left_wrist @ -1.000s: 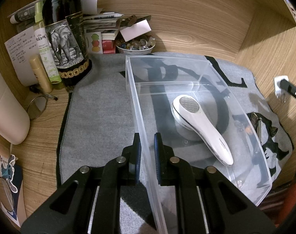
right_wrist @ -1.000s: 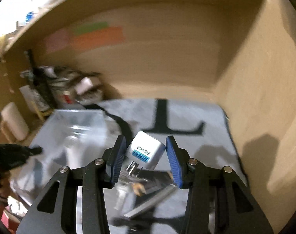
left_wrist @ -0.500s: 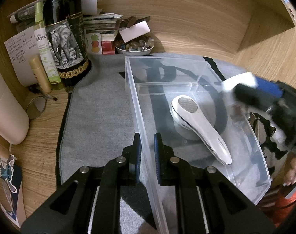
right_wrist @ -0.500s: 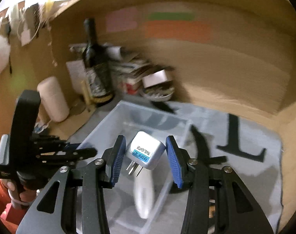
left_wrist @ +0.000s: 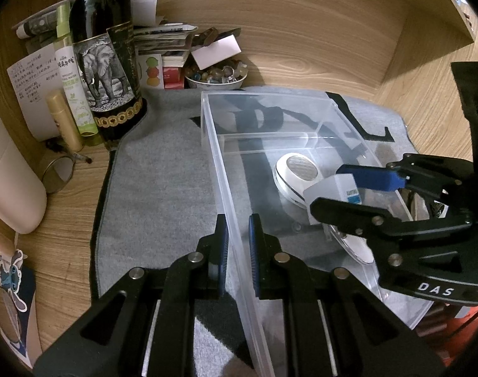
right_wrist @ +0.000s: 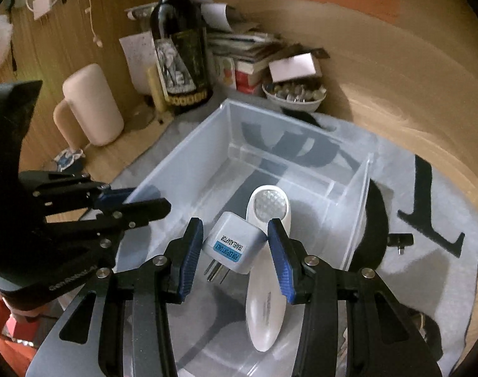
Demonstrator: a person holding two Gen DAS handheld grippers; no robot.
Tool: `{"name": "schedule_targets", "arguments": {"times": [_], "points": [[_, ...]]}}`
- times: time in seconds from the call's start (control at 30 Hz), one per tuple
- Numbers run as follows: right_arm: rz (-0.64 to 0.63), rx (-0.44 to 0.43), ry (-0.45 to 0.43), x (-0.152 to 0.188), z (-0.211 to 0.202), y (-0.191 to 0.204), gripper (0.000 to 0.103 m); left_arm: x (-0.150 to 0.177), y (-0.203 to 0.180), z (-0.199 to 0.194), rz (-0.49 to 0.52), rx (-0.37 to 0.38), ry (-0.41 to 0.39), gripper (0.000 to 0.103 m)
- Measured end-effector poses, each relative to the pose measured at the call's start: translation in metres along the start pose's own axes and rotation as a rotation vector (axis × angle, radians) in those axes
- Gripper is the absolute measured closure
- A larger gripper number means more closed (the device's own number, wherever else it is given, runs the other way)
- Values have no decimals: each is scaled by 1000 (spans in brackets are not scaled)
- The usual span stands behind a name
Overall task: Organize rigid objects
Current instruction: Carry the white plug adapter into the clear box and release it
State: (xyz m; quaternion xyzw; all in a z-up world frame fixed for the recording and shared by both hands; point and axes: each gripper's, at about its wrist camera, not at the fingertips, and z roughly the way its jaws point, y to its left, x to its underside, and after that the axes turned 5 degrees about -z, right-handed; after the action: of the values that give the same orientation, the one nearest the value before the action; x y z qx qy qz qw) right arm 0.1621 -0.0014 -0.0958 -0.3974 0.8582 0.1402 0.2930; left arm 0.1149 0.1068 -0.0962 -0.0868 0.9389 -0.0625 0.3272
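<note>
- Blue-padded jaws of the right gripper (right_wrist: pixel 235 248) pinch one white travel adaptor (right_wrist: pixel 236 245), its metal prongs pointing down; the jaws stand part-way apart, pressed on its two sides.
- That adaptor hangs over the inside of the one clear plastic bin (right_wrist: pixel 188 144), just above and beside the single white lint shaver (right_wrist: pixel 267 267) that lies on the bin floor.
- From the left wrist view the same adaptor (left_wrist: pixel 333 188) sits between the right gripper's (left_wrist: pixel 342 188) two fingers, above the bin's (left_wrist: pixel 226 188) right half, partly covering the shaver (left_wrist: pixel 297 169).
- Closed tight, the left gripper (left_wrist: pixel 238 248) clamps the bin's near-left wall between its two blue pads; in the right wrist view the left gripper (right_wrist: pixel 129 199) meets the bin's left rim.
- One clear divider crosses the bin near its far end.
- Under the bin lies one grey cloth (left_wrist: pixel 163 194) with black lettering.
- Beyond the cloth, on the wooden surface, stand one dark bottle (left_wrist: pixel 107 62) with an elephant label, one bowl of small stones (left_wrist: pixel 217 75), one stack of books and papers (left_wrist: pixel 163 40), and one pale pink cylinder (left_wrist: pixel 9 176) lying at the left.
</note>
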Motion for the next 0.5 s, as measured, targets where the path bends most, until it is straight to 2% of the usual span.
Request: {"name": "schedule_targets", "arguments": {"times": [0.1,0.3,0.5], "points": [[-3,-7,11,1,3,0,63,0,0,0,3,-2,1,90],[22,-2,-22,1,-4,-4,63,-1,-1,0,5,-5,4,91],[58,42,-92,6,-29,-15,49,-2,-2,1,5,-10,4,90]]}}
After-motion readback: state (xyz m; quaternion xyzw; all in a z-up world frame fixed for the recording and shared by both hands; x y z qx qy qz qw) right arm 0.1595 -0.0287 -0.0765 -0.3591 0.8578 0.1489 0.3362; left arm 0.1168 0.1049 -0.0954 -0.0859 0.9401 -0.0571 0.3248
